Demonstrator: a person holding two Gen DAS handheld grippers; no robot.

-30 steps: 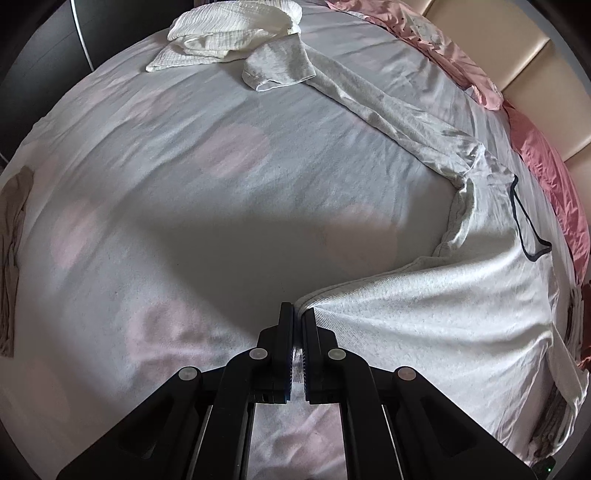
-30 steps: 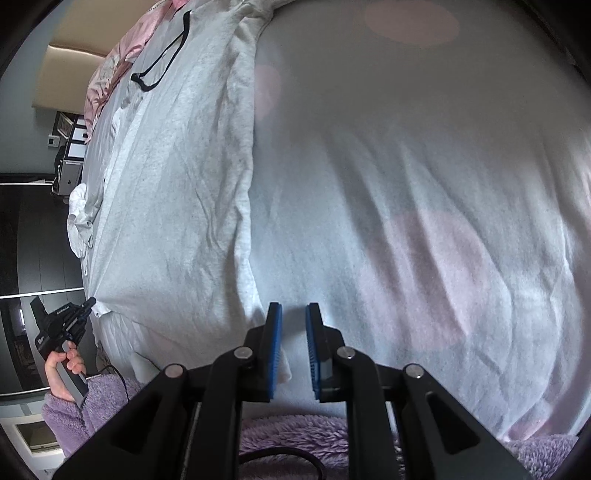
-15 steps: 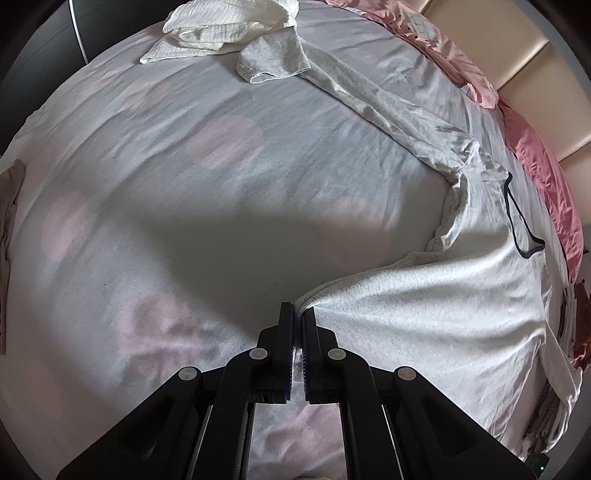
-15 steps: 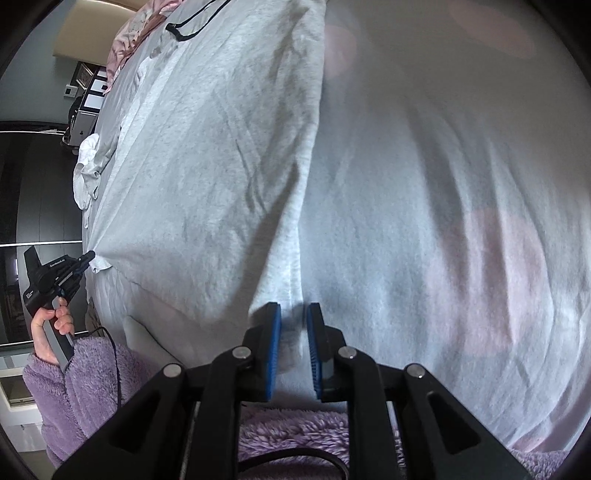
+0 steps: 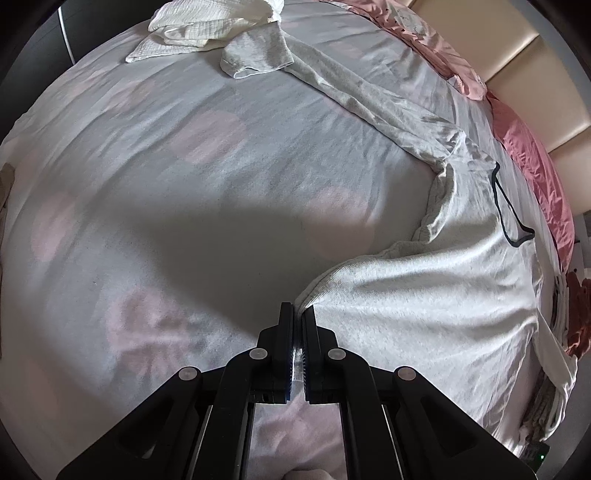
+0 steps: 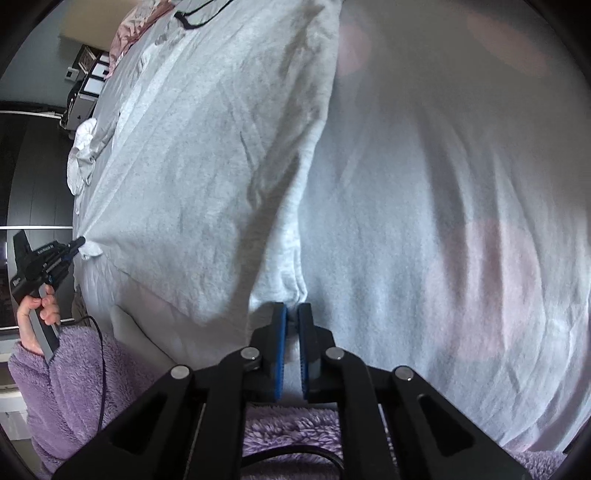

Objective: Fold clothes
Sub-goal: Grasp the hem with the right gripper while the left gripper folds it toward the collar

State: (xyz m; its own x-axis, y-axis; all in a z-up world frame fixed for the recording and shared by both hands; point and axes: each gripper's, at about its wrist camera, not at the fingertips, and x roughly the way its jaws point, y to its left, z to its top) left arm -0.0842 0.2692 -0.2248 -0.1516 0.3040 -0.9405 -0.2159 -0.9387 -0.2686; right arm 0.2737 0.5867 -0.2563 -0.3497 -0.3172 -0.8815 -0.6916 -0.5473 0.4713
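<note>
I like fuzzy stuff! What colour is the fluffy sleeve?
The sleeve is purple, a soft lilac, best seen in the right wrist view.

Lt grey top [image 5: 424,295] w/ black collar; white sheet [image 5: 184,184], pink spots.

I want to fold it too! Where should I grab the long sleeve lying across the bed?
Probably the cuff of the grey shirt: its loose open end lies flat beside the white cloth. Come from the bare sheet side, pinching the edge.
</note>
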